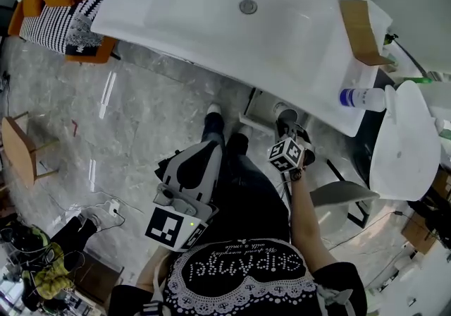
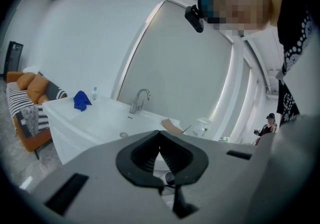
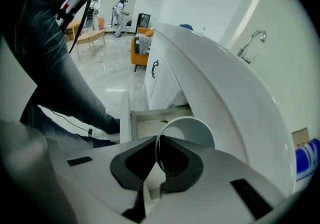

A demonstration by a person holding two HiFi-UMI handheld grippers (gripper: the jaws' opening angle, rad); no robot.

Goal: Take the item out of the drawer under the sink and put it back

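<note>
Beneath white sink (image 1: pixel 211 22), glossy grey floor (image 1: pixel 141 120)

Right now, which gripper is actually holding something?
The right gripper: its jaws pinch the rim of the white cup. The left gripper has its jaws together with nothing between them.

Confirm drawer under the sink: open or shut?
Open. The white drawer stands pulled out, its floor exposed, below the white round cup pinched in the right tongs.
</note>
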